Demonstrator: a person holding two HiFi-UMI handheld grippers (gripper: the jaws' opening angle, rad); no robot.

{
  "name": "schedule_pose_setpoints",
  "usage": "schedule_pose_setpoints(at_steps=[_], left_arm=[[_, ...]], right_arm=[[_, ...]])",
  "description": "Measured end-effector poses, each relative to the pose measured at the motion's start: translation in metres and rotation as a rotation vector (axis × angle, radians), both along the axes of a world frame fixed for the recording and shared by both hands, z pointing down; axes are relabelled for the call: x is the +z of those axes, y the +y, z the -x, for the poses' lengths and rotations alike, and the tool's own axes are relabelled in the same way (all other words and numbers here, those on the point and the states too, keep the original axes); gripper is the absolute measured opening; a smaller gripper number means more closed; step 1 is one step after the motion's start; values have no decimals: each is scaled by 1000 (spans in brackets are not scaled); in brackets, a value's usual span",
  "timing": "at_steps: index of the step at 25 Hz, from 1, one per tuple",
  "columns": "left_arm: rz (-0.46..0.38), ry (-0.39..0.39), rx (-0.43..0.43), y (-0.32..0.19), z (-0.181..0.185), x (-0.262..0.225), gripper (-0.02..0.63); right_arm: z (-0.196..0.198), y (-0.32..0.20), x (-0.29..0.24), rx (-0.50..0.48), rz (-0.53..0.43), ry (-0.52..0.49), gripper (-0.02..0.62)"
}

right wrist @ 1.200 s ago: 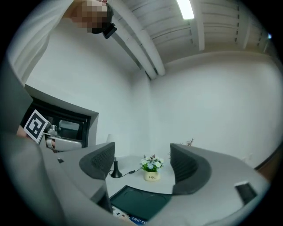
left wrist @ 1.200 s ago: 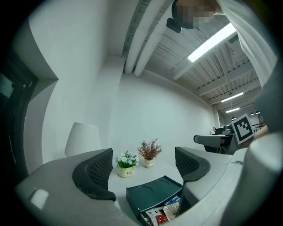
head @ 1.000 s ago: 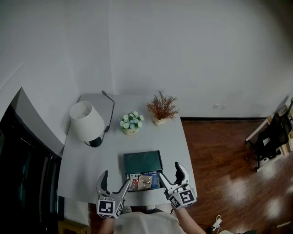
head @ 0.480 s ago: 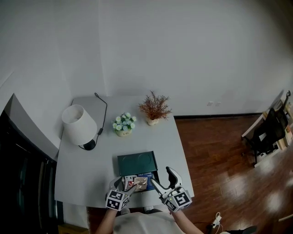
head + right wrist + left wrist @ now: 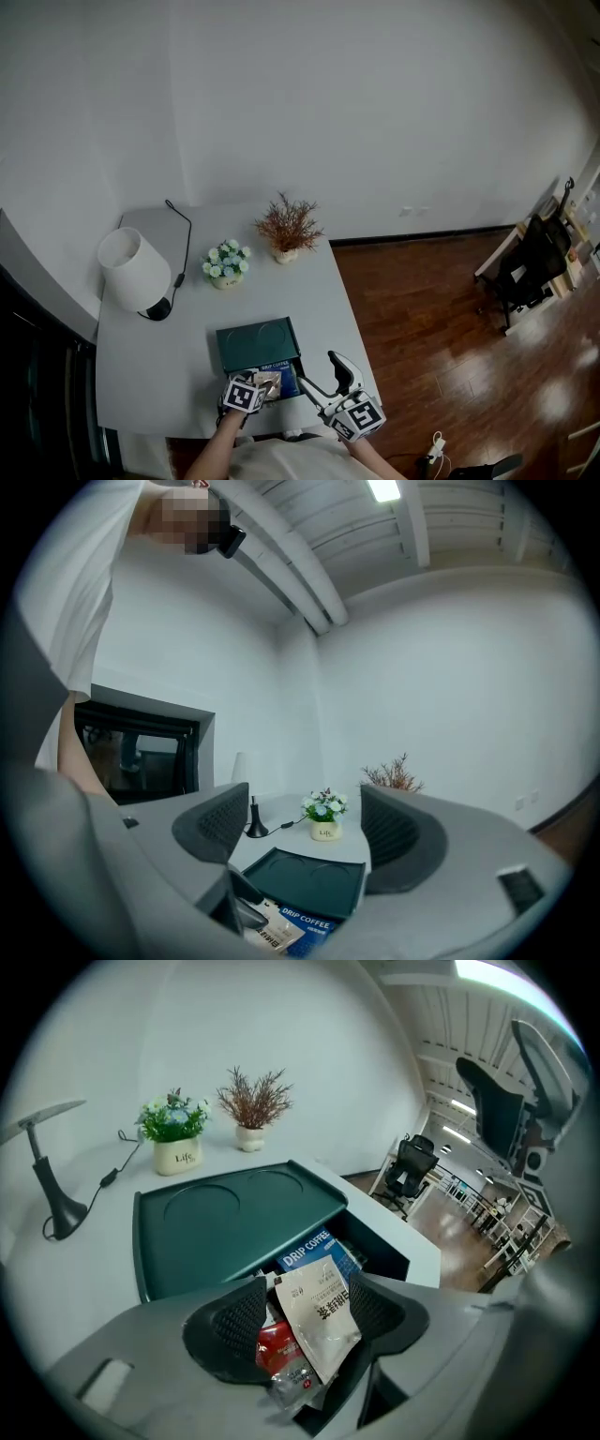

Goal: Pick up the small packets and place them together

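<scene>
My left tool [image 5: 309,1305], jaws just closing in, straddles the white packet [image 5: 319,1321] and red packet [image 5: 277,1349] at lower centre, no pinch yet; the right tool [image 5: 295,822] gapes empty. I judge both packets light, limp and slick: grip mid-body.

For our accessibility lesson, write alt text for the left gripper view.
The left tongs have just been closing around a white packet and a red packet; a blue packet lies beyond them in the open drawer of a dark green box. Potted flowers and a lamp stand behind.
</scene>
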State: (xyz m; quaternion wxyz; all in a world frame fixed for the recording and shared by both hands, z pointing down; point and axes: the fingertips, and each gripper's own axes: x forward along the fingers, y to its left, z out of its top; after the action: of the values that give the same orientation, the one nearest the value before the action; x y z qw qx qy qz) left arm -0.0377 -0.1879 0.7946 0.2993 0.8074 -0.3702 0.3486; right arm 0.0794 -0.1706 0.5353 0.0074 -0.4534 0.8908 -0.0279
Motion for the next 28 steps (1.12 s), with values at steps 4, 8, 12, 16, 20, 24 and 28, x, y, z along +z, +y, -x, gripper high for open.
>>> schedule_pose_setpoints(at_steps=[4, 8, 12, 16, 20, 24, 28], left_arm=[[35, -50, -7, -2, 2, 13, 234], [19, -109, -17, -2, 4, 8, 89], [-15, -86, -8, 4, 3, 5, 5], [-35, 5, -30, 17, 4, -21, 5], [-93, 86, -68, 26, 14, -63, 5], [-158, 173, -137, 20, 34, -102, 5], [-211, 225, -185, -3, 57, -130, 5]], right_arm=[[-10, -6, 0, 18, 1, 0, 367], [-13, -11, -1, 20, 4, 0, 367], [-9, -13, 2, 9, 19, -14, 367], [0, -14, 5, -16, 26, -26, 367], [8, -14, 8, -34, 36, -35, 367], [13, -17, 10, -43, 44, -45, 367], [22, -19, 9, -64, 41, -48, 367]])
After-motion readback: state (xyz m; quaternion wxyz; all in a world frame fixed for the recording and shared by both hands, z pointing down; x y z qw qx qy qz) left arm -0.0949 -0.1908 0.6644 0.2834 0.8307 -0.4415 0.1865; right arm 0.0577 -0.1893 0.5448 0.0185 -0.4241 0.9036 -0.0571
